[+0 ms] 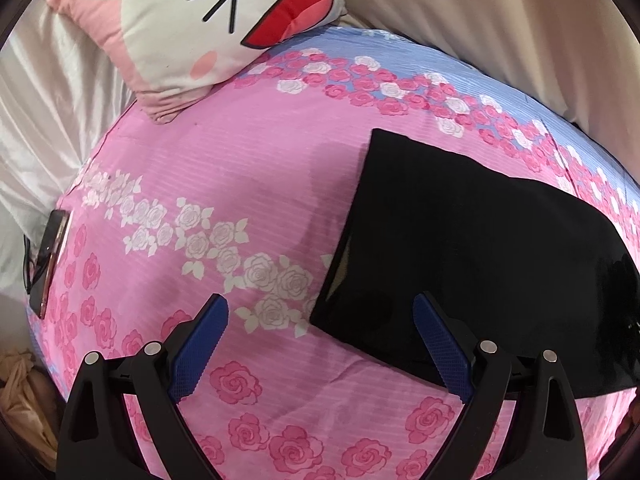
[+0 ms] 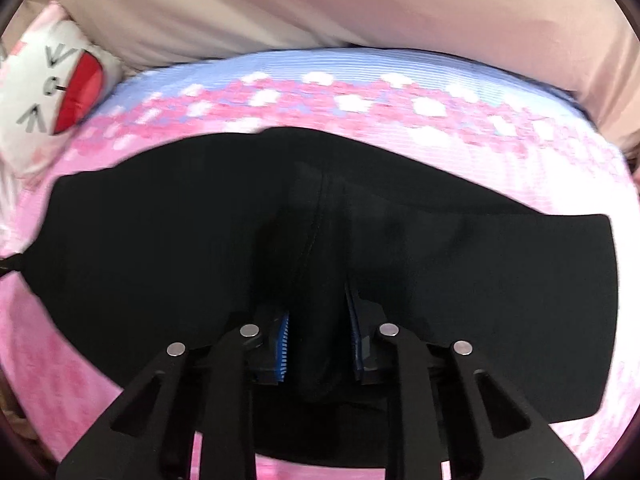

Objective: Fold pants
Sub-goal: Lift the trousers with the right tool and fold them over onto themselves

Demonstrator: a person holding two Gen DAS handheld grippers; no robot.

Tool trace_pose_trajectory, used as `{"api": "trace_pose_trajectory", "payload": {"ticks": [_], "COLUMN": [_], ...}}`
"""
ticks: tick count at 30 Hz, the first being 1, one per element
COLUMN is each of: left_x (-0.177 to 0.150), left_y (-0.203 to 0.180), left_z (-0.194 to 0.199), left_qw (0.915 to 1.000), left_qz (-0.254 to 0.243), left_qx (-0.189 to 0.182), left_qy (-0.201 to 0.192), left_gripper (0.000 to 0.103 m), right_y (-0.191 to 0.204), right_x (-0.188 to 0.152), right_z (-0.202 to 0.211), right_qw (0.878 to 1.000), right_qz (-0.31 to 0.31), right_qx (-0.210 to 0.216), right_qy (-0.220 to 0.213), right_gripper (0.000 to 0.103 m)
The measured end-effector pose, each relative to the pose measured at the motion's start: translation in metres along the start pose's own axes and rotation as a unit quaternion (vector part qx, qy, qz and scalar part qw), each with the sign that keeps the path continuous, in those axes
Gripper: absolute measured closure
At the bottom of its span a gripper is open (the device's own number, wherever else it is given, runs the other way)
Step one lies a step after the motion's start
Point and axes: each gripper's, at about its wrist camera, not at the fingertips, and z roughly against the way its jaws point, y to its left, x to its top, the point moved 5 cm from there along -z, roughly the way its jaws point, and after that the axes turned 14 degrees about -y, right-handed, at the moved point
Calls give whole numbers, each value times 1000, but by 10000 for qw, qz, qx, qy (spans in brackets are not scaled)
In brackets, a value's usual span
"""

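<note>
1. Lying in the middle of the right wrist view, the pants (image 2: 160, 232) are spread flat on the bedsheet (image 2: 360, 120); in the left wrist view they fill the right half of the frame.
2. By my judgement the pants are light, soft and limp, so they will sag and wrinkle when lifted. The black cloth looks smooth and a little slippery.
3. A good place to take hold is, I think, a corner or a hem, where the layers are thick and the edge is straight.
4. The right gripper (image 2: 318, 344) is narrow, and its blue ribbed pads pinch a raised fold of the pants at the lower middle of its view.
5. The left gripper (image 1: 320, 344) stands wide with nothing between the pads, low in its frame, over the sheet and the near corner of the pants.
6. The bedsheet is pink with printed roses and fine ribs. A soft pillow (image 1: 192, 28) with a cartoon face lies at the upper left.
</note>
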Motion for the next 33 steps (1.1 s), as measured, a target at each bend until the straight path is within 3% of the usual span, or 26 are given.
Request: {"api": "trace_pose_trajectory", "payload": {"ticks": [1, 3, 4, 6, 8, 10, 14, 15, 17, 19, 21, 22, 25, 26, 28, 30, 33], "left_x": [0, 0, 0, -1, -2, -4, -9, -10, -13, -16, -20, -21, -22, -21, -16, -7, 8], "left_y": [2, 6, 9, 22, 35, 54, 82, 89, 98, 108, 116, 119, 121, 119, 111, 94, 54], "left_z": [0, -1, 0, 4, 6, 6, 12, 17, 22, 29, 34, 36, 38, 38, 36, 36, 33], "left_qw": [10000, 10000, 10000, 9998, 9996, 9987, 9966, 9961, 9955, 9947, 9938, 9934, 9921, 9921, 9928, 9947, 9976], "left_qz": [5, 27, 46, 92, 146, 329, 625, 641, 645, 703, 771, 807, 980, 1003, 954, 826, 534], "left_qx": [13, 51, 61, 145, 247, 381, 543, 596, 686, 746, 790, 808, 768, 741, 700, 559, 274], "left_qy": [-7, 0, 1, -63, -78, -54, -46, -62, -93, -102, -118, -127, -149, -159, -181, -252, -336], "left_gripper": [12, 12, 12, 11, 11, 11, 11, 11, 11, 11, 11, 11, 11, 11, 11, 11, 11], "right_y": [15, 31, 40, 62, 96, 161, 269, 284, 313, 323, 321, 321, 315, 303, 285, 243, 162], "right_x": [-3, -2, 5, 22, 34, 36, 9, 2, -14, -23, -23, -22, -14, -4, 13, 33, 55], "right_z": [-6, -11, -3, 22, 35, 35, 10, 3, -17, -34, -42, -40, -33, -28, -24, -6, 22], "right_qw": [9996, 9978, 9968, 9948, 9897, 9751, 9400, 9354, 9262, 9272, 9369, 9396, 9482, 9586, 9697, 9751, 9703], "right_qz": [270, 657, 772, 733, 900, 1563, 2699, 2865, 3276, 3354, 3068, 2967, 2612, 2093, 1307, 368, -869], "right_qx": [97, 22, -19, 306, 676, 1359, 2018, 2023, 1842, 1665, 1675, 1705, 1806, 1924, 2058, 2185, 2252], "right_qy": [77, -24, -180, -634, -884, -787, -525, -455, -315, -111, -102, -56, 51, 134, 166, 62, -157], "right_gripper": [83, 67, 57, 53, 23, 23, 32, 32, 42, 44, 45, 50, 82, 86, 89, 90, 90]}}
